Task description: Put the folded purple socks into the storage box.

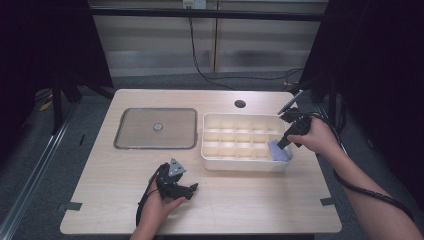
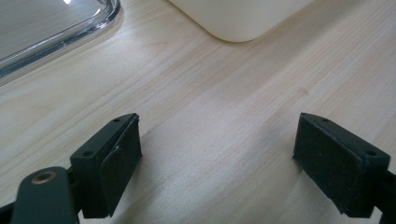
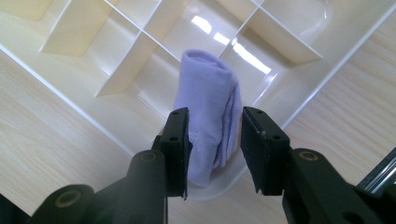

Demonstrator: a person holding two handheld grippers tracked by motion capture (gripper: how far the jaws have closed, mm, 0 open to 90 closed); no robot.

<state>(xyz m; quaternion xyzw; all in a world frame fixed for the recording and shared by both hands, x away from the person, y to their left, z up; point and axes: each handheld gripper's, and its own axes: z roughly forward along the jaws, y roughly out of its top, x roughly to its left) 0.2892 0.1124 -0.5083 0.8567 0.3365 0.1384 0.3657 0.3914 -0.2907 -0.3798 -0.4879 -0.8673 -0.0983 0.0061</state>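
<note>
Lilac cloth (image 3: 208,107): in corner cell of divider tray (image 3: 84,100).
Right gripper (image 3: 214,149): jaws straddle it, right pad apart.
Left gripper (image 2: 217,161): wide apart.
Risk: cloth snags, lifts out.

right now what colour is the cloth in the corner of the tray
Pale lilac, plain. The cloth shows best in the right gripper view, in a corner compartment of the cream tray.

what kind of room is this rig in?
Probably a lab or recording booth, not a home. A lone wooden table stands on grey carpet between dark curtains, with a cable hanging down the back wall and black tape marks by the table's corners.
</note>
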